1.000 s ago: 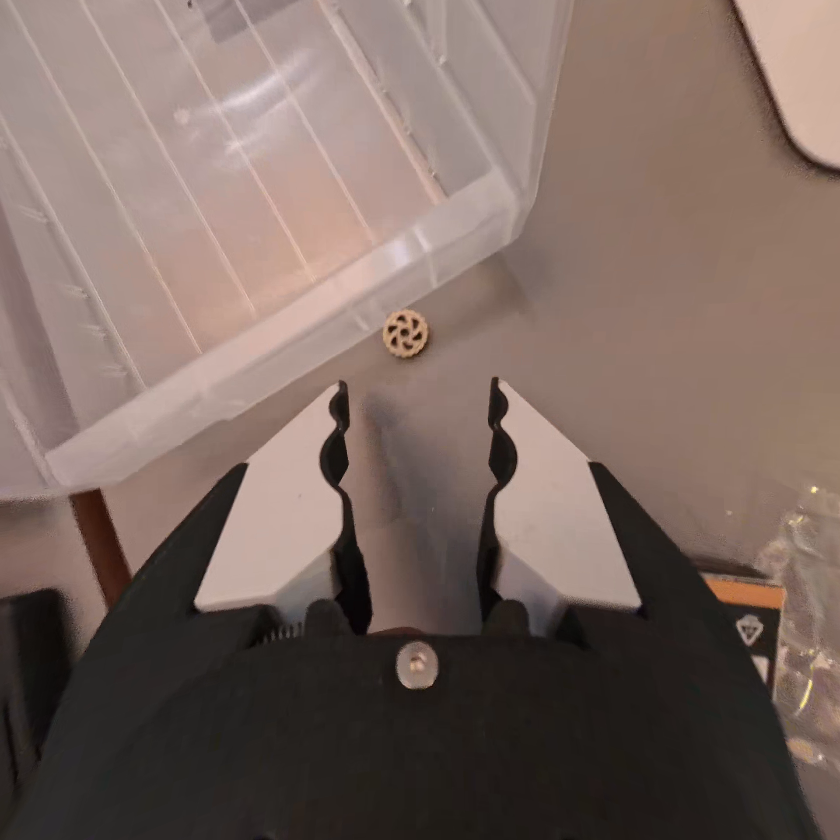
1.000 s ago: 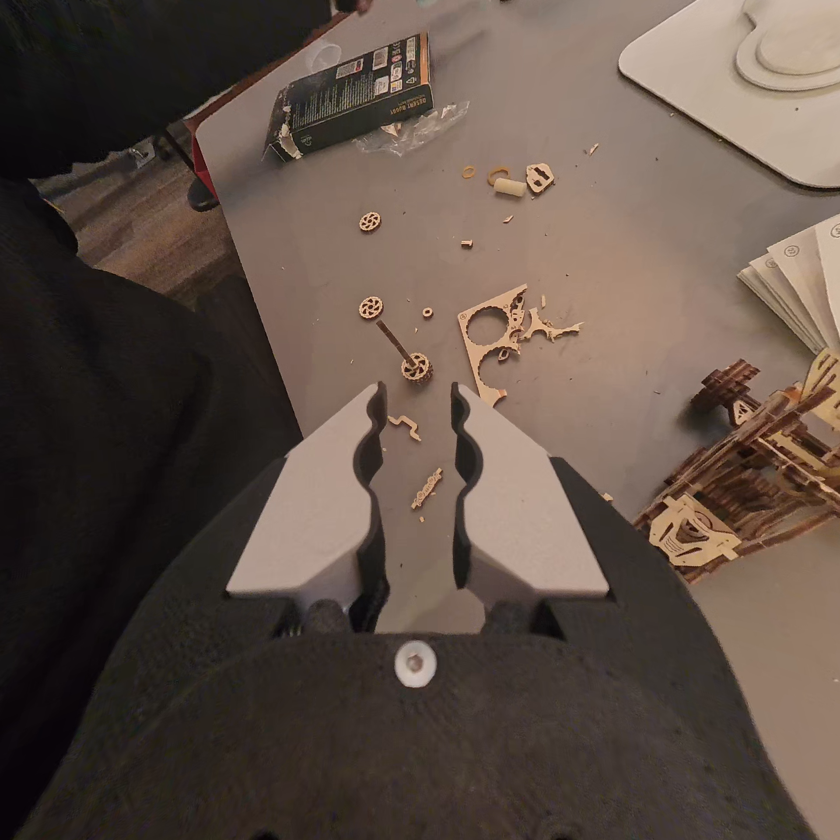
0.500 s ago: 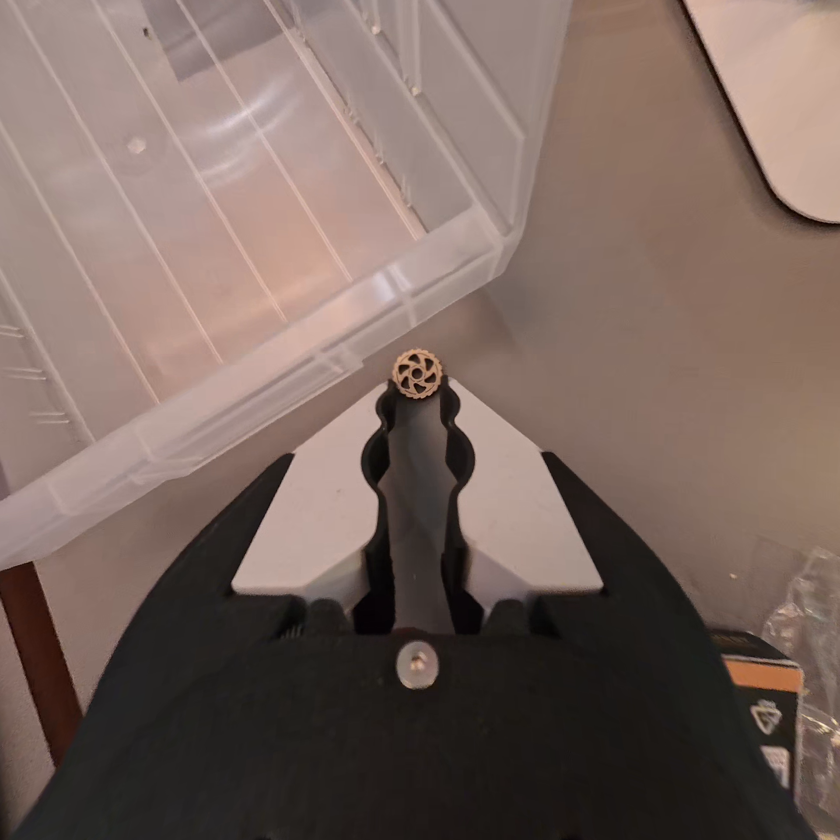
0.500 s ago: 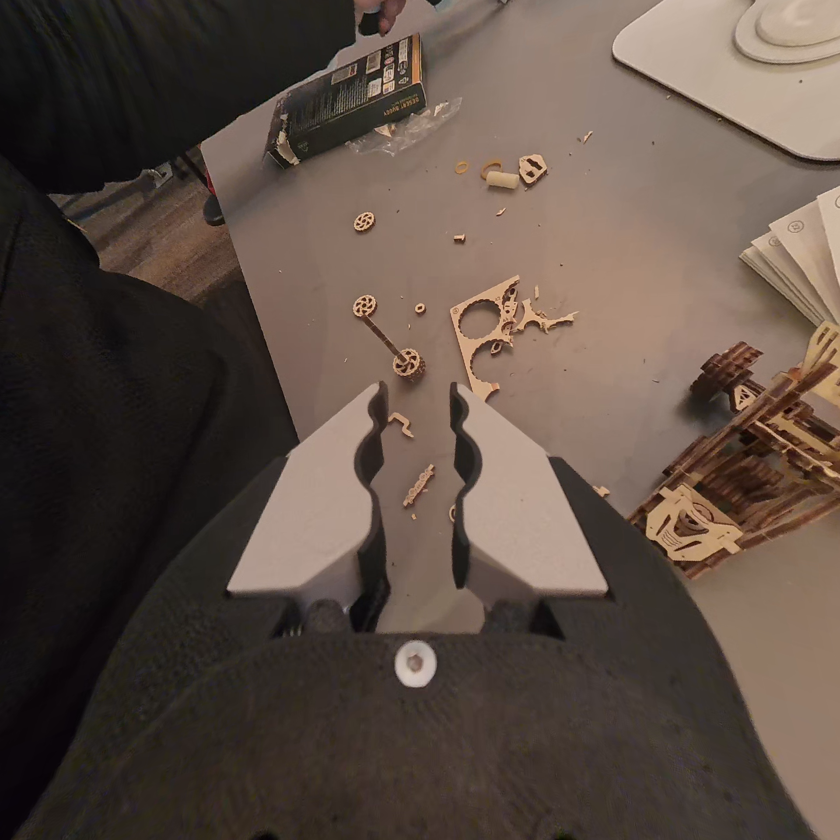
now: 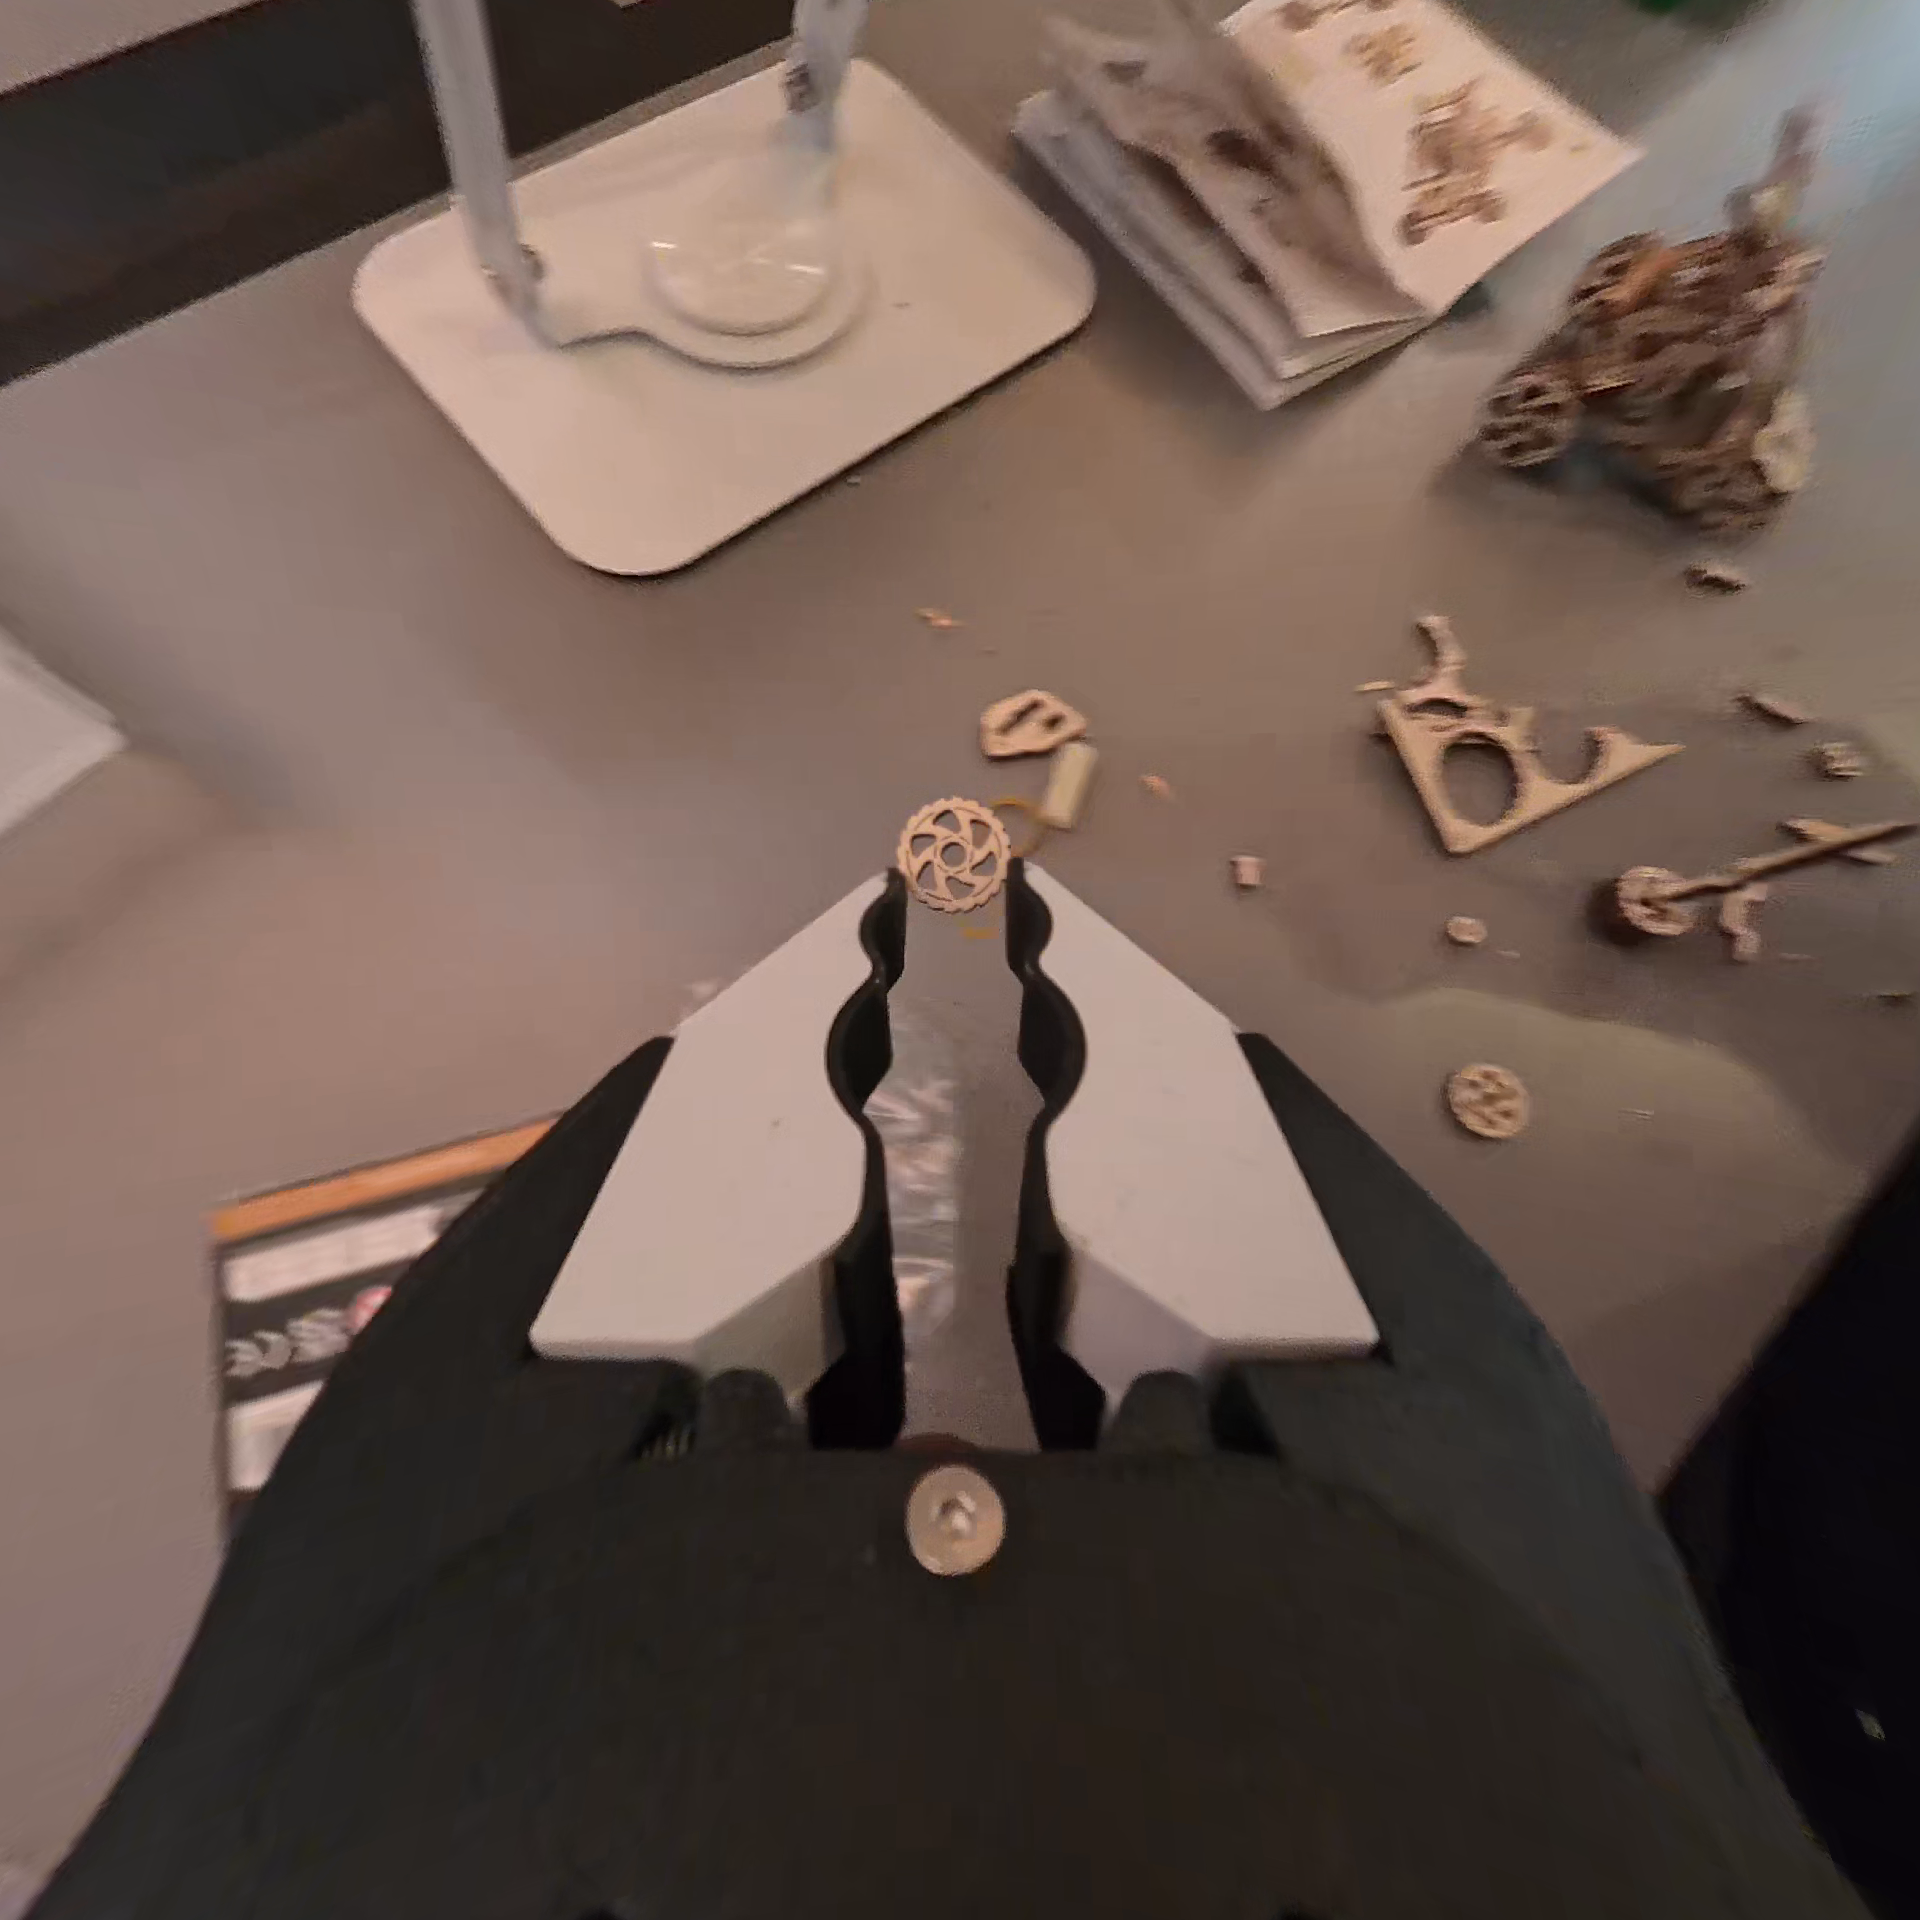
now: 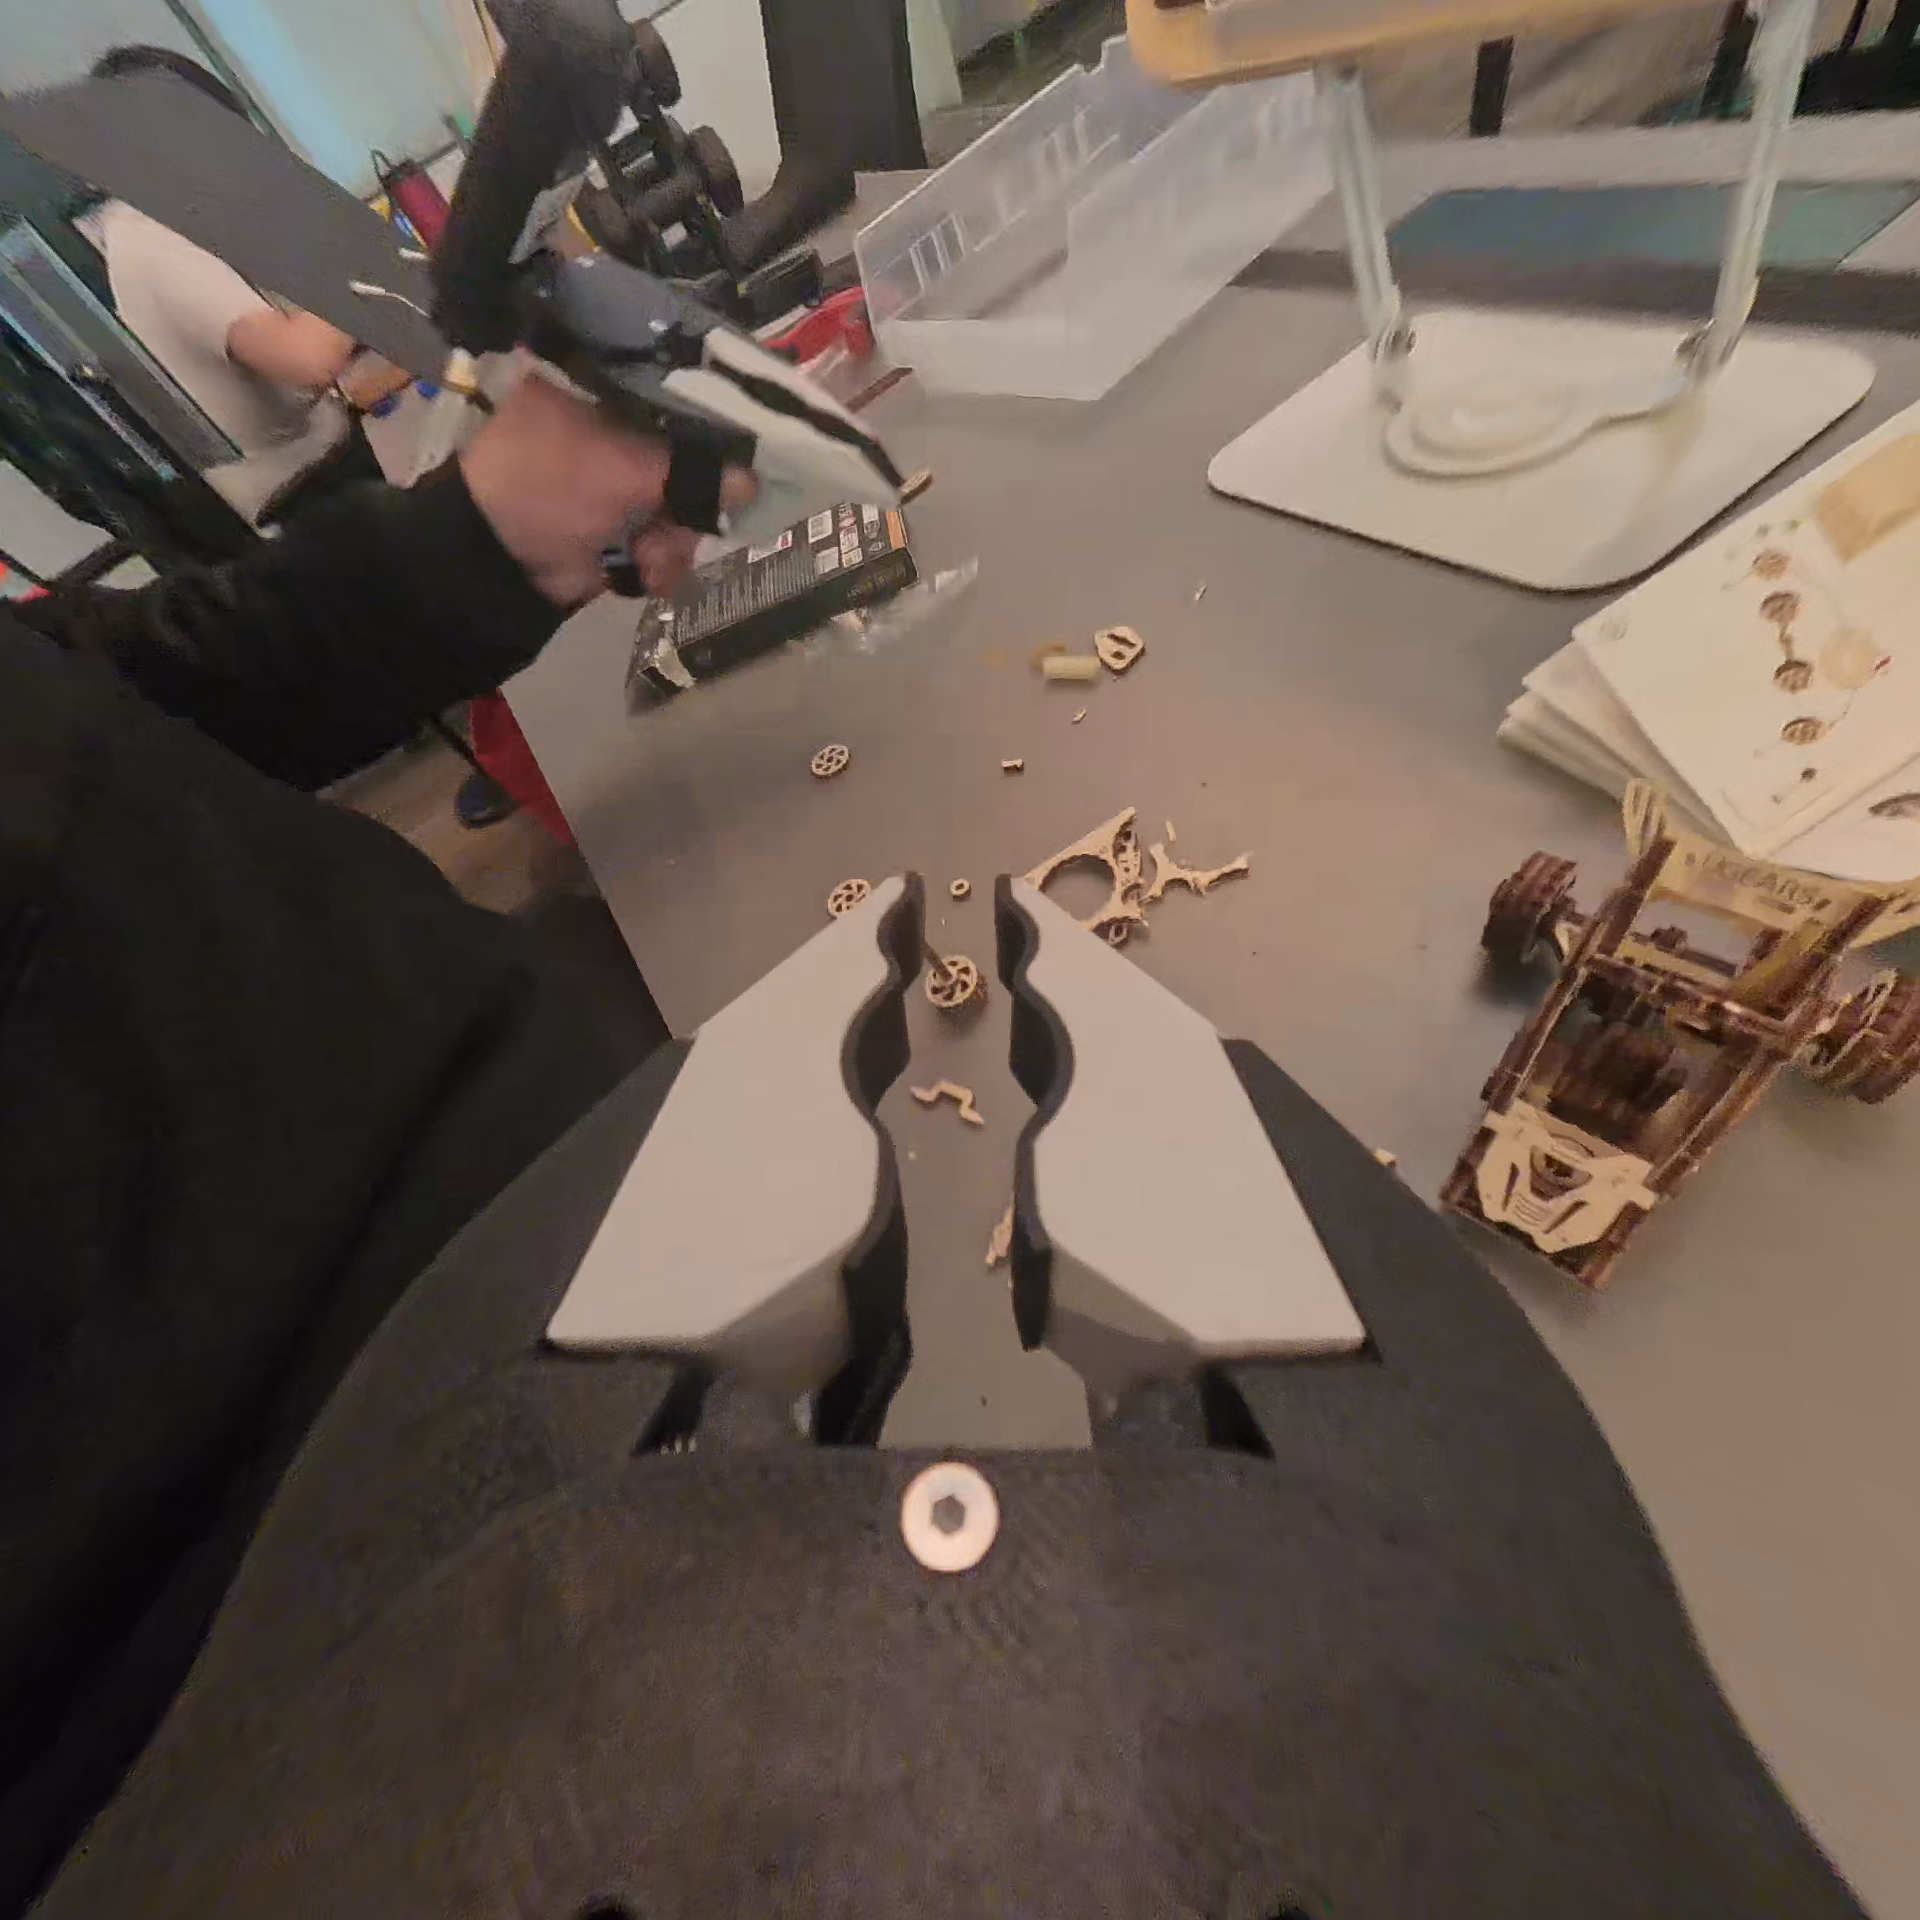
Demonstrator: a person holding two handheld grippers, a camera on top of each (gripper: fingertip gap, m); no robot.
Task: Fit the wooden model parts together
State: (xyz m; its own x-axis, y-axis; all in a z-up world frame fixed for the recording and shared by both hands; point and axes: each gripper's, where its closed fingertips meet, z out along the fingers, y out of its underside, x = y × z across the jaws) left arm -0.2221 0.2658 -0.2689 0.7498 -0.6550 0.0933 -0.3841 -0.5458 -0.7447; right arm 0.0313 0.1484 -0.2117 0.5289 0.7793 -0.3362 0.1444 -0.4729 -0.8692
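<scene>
Gear wheel (image 5: 953, 856): thin, light, brittle-looking wood, clamped by its rim at the tips of left gripper (image 5: 953, 883) jaws, held above surface (image 5: 520, 831); best gripped edge-on, gently. Right view: right gripper (image 6: 958, 904) jaws apart w/ nothing held, over axle w/ wheel (image 6: 954, 982).

Each gripper has a matte black body that widens toward the camera, with one silver screw set in the middle near the finger roots. The left gripper (image 5: 951, 883) carries two pale grey wedge-shaped fingers (image 5: 748, 1143) lined on their inner faces with black wavy pads. The right gripper (image 6: 958, 894) is built the same, its body showing a fine printed grain. The person's left hand (image 6: 566, 499) comes out of a black sleeve (image 6: 312, 634).
</scene>
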